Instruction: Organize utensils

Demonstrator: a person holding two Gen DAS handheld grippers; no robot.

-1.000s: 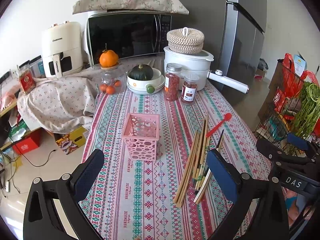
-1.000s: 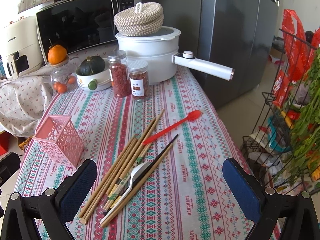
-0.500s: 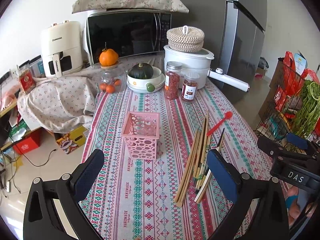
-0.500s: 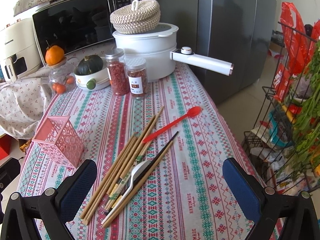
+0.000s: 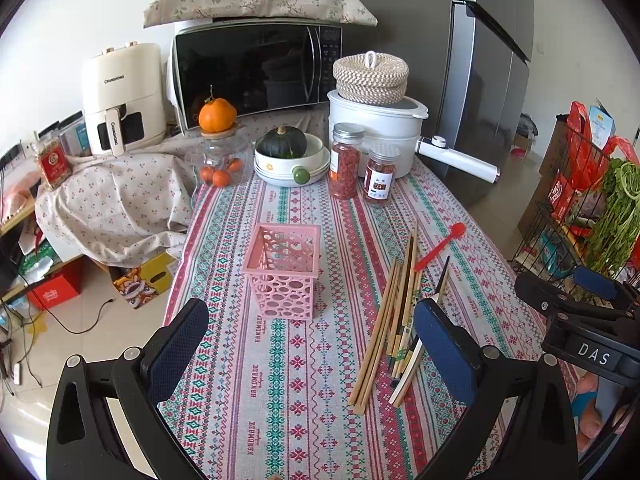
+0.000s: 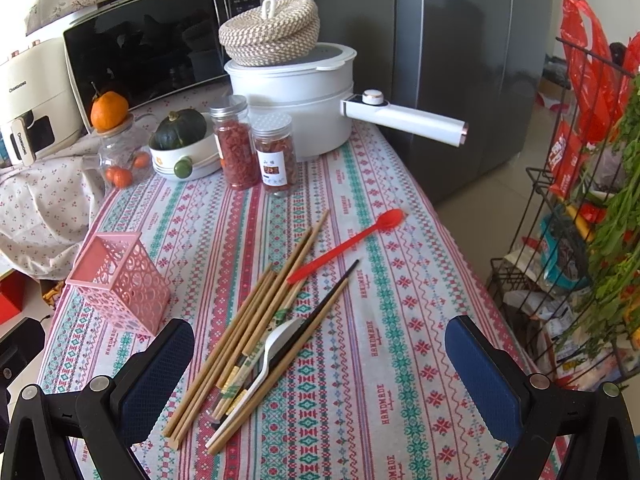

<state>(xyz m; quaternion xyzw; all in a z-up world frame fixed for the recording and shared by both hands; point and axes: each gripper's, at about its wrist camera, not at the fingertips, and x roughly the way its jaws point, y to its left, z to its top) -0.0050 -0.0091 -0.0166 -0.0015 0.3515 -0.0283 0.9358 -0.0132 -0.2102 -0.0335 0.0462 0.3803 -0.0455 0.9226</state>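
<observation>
Nothing is sorted yet: the pink holder stands empty while chopsticks, white spoon and red spoon lie loose on the tablecloth. Both the left gripper and right gripper hover spread wide, holding nothing (every utensil remains to be placed)

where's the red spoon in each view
Left wrist: red spoon lies right of centre on the tablecloth, beyond the chopsticks.
Right wrist: red spoon lies near centre, slanting up to the right past the chopsticks.
Shared landmark: pink basket, left of the spoon in both.
</observation>
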